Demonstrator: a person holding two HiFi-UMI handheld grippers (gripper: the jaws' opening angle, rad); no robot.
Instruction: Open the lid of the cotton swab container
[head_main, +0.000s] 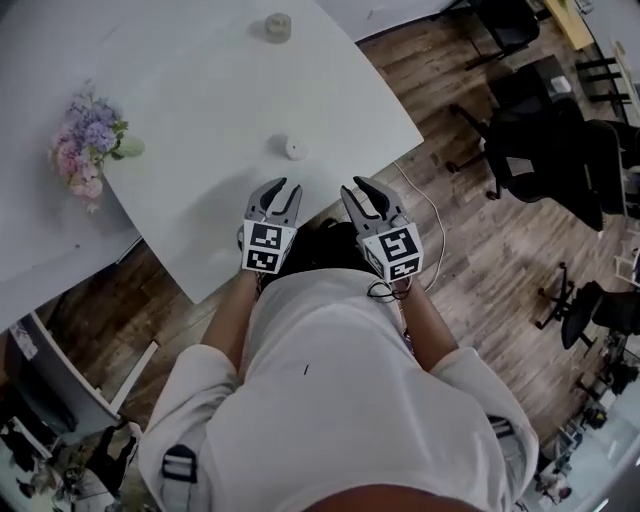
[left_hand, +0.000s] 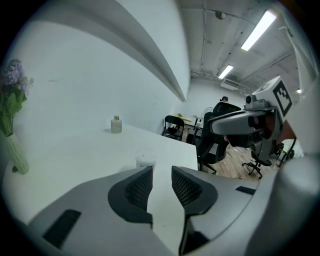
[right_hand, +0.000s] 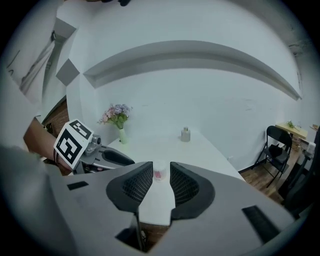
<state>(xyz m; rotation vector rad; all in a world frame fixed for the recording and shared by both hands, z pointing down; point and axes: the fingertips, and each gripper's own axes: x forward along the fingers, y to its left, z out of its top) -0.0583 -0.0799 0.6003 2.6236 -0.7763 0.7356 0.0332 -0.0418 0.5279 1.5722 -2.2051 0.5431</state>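
The cotton swab container (head_main: 294, 149) is a small round clear tub with its lid on, standing on the white table (head_main: 200, 90) near the front corner. Both grippers hover short of it over the table's edge, apart from it. My left gripper (head_main: 284, 190) is open with nothing between its jaws; in the left gripper view the container (left_hand: 145, 159) sits just beyond the fingertips of the left gripper (left_hand: 161, 177). My right gripper (head_main: 358, 188) is open and empty too; in the right gripper view the container (right_hand: 159, 172) shows through the gap of the right gripper (right_hand: 161, 176).
A small capped bottle (head_main: 277, 26) stands at the table's far side. A vase of purple and pink flowers (head_main: 88, 150) is at the left. Black office chairs (head_main: 540, 150) and a white cable (head_main: 430, 215) are on the wooden floor to the right.
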